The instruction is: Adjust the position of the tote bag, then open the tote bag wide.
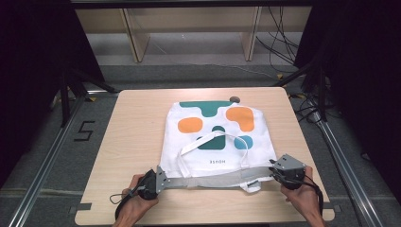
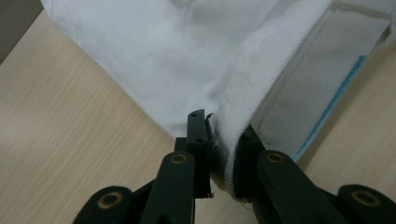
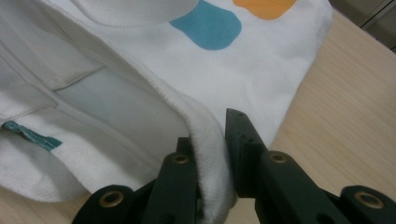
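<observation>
The tabletop is carrying a white tote bag, lying flat mid-table. The left claw and right claw are each clamping a near corner of its mouth, probably stretching it taut for folding. The gripper views are showing hem cloth pinched between jaws.

I see a pale wooden table. Beyond its far edge stand wooden shelf legs, right of them cables; left of it, a floor mark.
</observation>
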Motion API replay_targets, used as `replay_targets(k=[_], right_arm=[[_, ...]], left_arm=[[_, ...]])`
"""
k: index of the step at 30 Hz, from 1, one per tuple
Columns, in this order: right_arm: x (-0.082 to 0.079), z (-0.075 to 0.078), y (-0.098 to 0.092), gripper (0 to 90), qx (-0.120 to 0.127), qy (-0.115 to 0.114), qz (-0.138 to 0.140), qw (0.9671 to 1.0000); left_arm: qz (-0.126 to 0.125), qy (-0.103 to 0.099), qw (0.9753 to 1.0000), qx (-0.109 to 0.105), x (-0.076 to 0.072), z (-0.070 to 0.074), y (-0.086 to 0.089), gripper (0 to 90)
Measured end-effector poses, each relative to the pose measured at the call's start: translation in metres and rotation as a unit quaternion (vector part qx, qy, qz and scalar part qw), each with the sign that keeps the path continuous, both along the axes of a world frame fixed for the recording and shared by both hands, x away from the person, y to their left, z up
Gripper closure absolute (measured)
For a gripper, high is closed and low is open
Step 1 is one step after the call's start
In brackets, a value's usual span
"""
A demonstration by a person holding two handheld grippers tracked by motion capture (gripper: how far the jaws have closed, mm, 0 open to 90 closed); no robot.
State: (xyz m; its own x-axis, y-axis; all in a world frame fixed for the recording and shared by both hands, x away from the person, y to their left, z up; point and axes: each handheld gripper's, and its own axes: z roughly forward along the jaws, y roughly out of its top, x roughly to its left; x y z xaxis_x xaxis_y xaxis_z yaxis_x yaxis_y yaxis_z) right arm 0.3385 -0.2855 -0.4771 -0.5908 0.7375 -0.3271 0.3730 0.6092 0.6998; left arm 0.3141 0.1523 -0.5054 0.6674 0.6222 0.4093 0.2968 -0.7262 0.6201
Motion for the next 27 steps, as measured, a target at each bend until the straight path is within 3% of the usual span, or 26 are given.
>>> replay_targets(k=[2, 5, 8, 10, 13, 14, 15, 16, 17, 22, 23, 26, 27], right_arm=[[-0.003, 0.001, -0.002, 81.1, 0.024, 0.002, -0.004, 0.9997], [-0.004, 0.003, -0.006, 81.0, 0.035, -0.002, -0.002, 0.9994], [-0.004, 0.005, -0.006, 81.3, 0.035, -0.011, -0.003, 0.9993], [-0.007, 0.008, -0.005, 81.4, 0.034, -0.016, -0.005, 0.9993], [-0.009, 0.012, -0.005, 81.4, 0.04, -0.024, 0.0, 0.9989], [-0.011, 0.013, -0.005, 81.7, 0.044, -0.025, -0.004, 0.9987], [-0.011, 0.013, -0.005, 81.7, 0.044, -0.025, -0.004, 0.9987], [-0.011, 0.014, -0.005, 81.8, 0.043, -0.028, -0.005, 0.9987], [-0.011, 0.015, -0.005, 81.8, 0.045, -0.03, -0.007, 0.9985], [-0.011, 0.022, -0.003, 82.9, 0.047, -0.042, 0.001, 0.998], [-0.011, 0.022, -0.002, 82.9, 0.049, -0.043, 0.001, 0.9979], [-0.012, 0.026, -0.001, 83.0, 0.054, -0.047, 0.009, 0.9974], [-0.012, 0.026, -0.001, 83.0, 0.054, -0.047, 0.009, 0.9974]], left_arm=[[0.0, 0.008, 0.9999, -0.011, -0.004, 0.004, 0.003, 79.9], [-0.004, 0.013, 0.9993, -0.036, -0.008, 0.007, 0.005, 79.6], [-0.005, 0.029, 0.9981, -0.054, -0.009, 0.01, 0.006, 79.4], [-0.004, 0.025, 0.9983, -0.052, -0.011, 0.013, 0.007, 79.5], [-0.008, 0.024, 0.9976, -0.065, -0.012, 0.017, 0.01, 79.7], [-0.008, 0.032, 0.9956, -0.087, -0.012, 0.018, 0.013, 79.5], [-0.008, 0.032, 0.9956, -0.087, -0.012, 0.018, 0.013, 79.5], [-0.005, 0.041, 0.993, -0.111, -0.011, 0.018, 0.015, 79.5], [-0.006, 0.042, 0.9924, -0.116, -0.01, 0.018, 0.016, 79.5], [-0.013, 0.026, 0.9933, -0.112, -0.011, 0.027, 0.022, 80.0], [-0.003, 0.026, 0.9918, -0.125, -0.011, 0.028, 0.022, 80.1], [-0.003, 0.021, 0.9924, -0.121, -0.01, 0.034, 0.025, 80.2], [0.001, 0.017, 0.9912, -0.131, -0.01, 0.034, 0.024, 80.2]])
